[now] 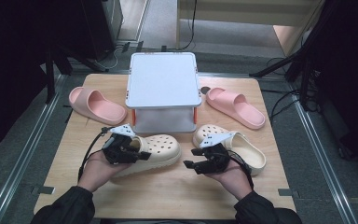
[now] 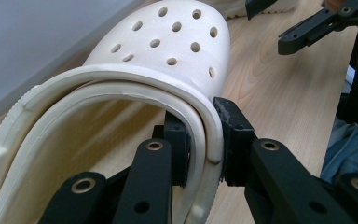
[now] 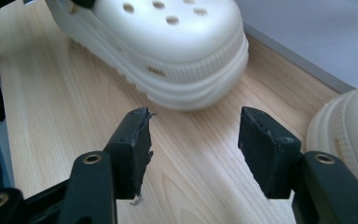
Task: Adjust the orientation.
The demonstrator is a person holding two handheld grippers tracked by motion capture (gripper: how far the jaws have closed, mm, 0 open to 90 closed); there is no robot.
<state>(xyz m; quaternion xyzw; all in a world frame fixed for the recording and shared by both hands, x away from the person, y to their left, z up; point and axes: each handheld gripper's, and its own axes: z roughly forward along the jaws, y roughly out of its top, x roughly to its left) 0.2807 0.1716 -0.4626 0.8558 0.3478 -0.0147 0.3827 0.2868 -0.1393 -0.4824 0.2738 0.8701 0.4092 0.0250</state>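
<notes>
**Cream clog gripped at the heel rim, second clog waiting**

The left gripper [image 2: 204, 140] is closed on the left cream clog [image 1: 156, 150] — in the left gripper view one pad sits inside the heel opening and the other outside, with the rim and folded strap pinched between them. This clog lies on the wooden table [image 1: 168, 196], toe pointing right, just in front of the white two-tier stand [image 1: 164, 88]. The right gripper [image 3: 193, 144] is held with jaws well apart and nothing between them, over bare wood between the two clogs. The right cream clog [image 1: 235, 144] rests near the stand's right front corner. Two pink slides [image 1: 95, 105] lie beside the stand.

The step in hand is judged to be carrying the gripped clog — probably toward the stand. A firm pinch and a level lift are called for next, since the soft rim could slip.
</notes>
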